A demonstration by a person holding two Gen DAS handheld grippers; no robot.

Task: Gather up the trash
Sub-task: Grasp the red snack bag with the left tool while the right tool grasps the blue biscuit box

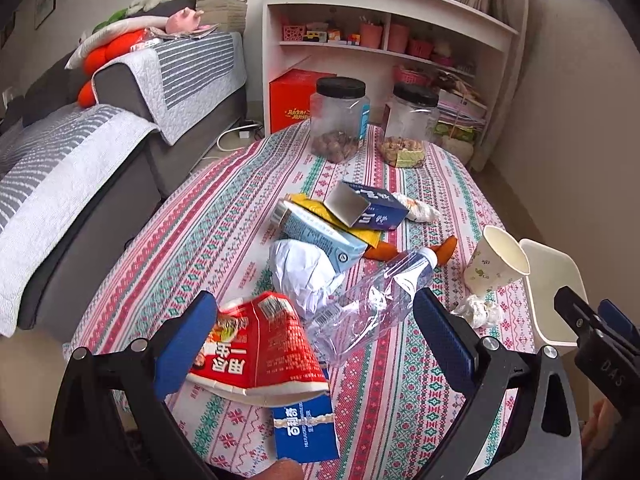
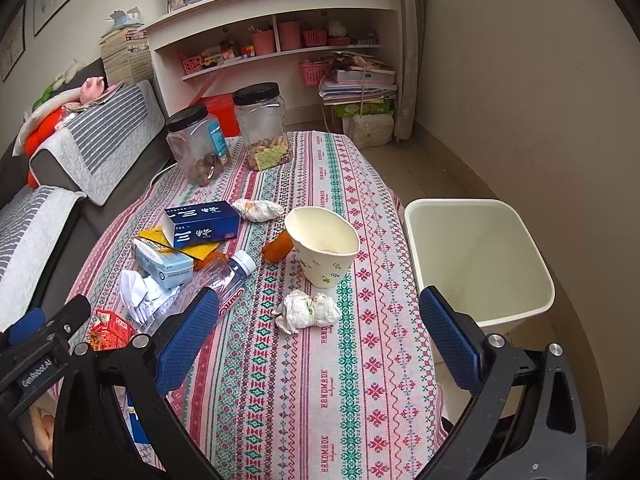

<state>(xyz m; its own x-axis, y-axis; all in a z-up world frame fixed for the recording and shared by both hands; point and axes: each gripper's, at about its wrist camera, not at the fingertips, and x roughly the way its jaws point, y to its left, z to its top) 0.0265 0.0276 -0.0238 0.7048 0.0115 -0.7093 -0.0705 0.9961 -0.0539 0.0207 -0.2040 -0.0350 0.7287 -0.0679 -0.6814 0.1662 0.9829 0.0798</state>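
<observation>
So the trash is spread over the near half of the table (image 2: pixel 320 380), the one with the patterned cloth, and the white bin (image 2: pixel 480 264) stands on the floor just off the table's right edge, nothing visible inside it. The left gripper (image 1: pixel 316 344) has its jaws spread wide and holds nothing; it hangs over the near-left part of the table, right above a squashed red noodle cup (image 1: pixel 256 352) and a clear plastic bottle (image 1: pixel 372 300) lying on its side. I'd guess the bottle is light and springy but slick, so pinching across the middle of the body should work better than going for the cap end. The red cup is flattened card, floppy, so grab across the crushed wall, not the rim. The right gripper (image 2: pixel 318 332) is also wide open and empty, hovering over the near-right side with a crumpled tissue wad (image 2: pixel 308 312) lying between its fingers' line of sight, and that's probably the easiest pick: soft, weightless, squashes to whatever grip you give it. Just behind it stands a paper cup (image 2: pixel 324 250), upright, thin-walled, so it'll likely buckle if squeezed hard; take it by the rim wall gently. Further toward the middle there's a pile: a dark blue box (image 2: pixel 204 224), a light blue carton (image 2: pixel 162 264) and crumpled white paper (image 2: pixel 140 292). The two nut jars (image 2: pixel 260 128) at the far edge look like keepers, not trash.
</observation>
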